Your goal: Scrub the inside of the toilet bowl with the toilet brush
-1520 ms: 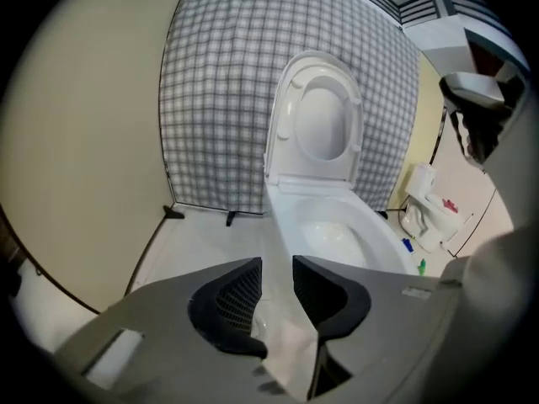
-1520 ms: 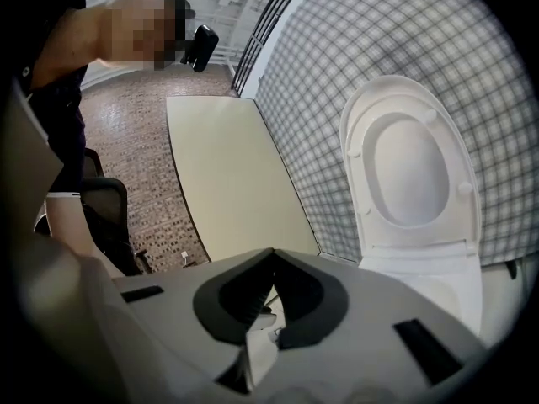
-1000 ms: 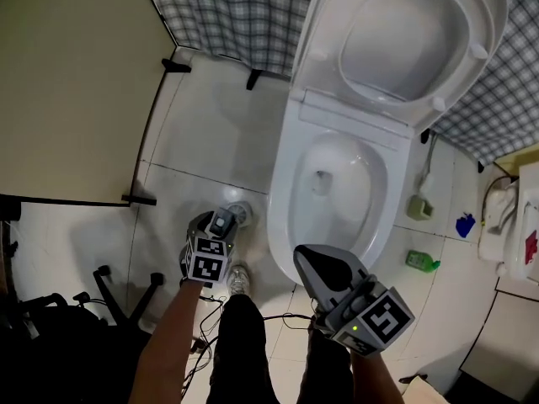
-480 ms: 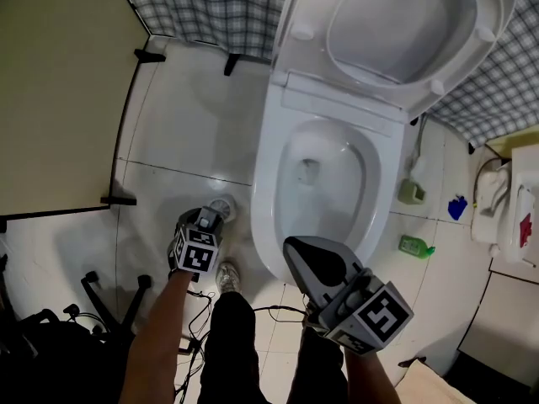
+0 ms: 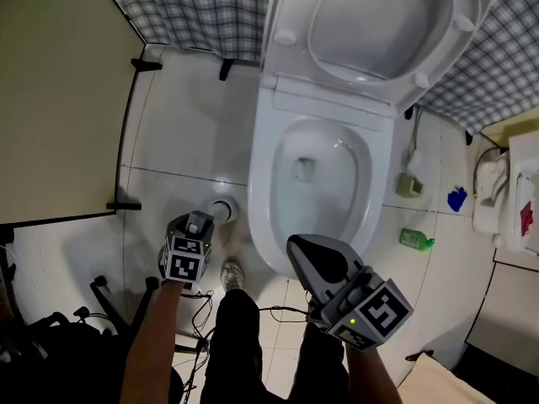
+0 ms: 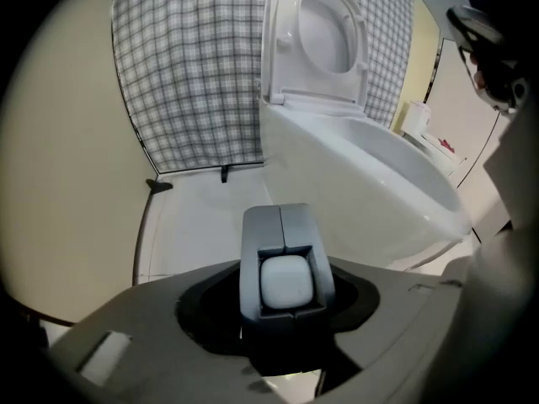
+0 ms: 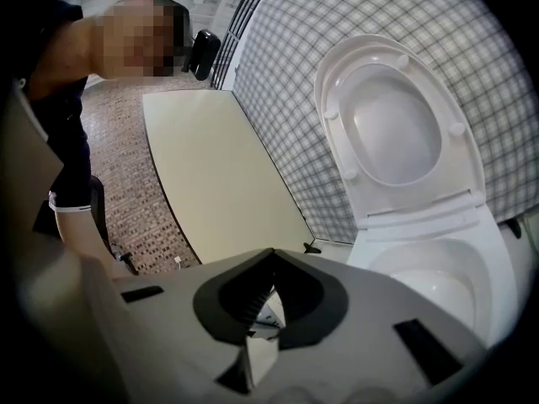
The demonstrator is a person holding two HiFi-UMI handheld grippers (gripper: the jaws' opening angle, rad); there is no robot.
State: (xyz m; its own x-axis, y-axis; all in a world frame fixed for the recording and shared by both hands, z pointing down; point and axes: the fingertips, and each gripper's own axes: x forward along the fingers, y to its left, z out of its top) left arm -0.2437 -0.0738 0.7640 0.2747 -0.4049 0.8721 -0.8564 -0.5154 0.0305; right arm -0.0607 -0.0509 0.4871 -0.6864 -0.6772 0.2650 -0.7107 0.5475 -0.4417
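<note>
Grey left gripper, right gripper; black-white marker cubes; black trousers.

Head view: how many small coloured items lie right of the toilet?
3: pale green block beside the white toilet, bright green bottle below it, blue object farther right; others may be hidden.

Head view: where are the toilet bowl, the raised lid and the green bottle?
toilet bowl (image 5: 262, 199), head view, its left rim.
raised lid (image 5: 370, 23), head view, middle of its underside.
green bottle (image 5: 417, 239), head view, its body.
</note>
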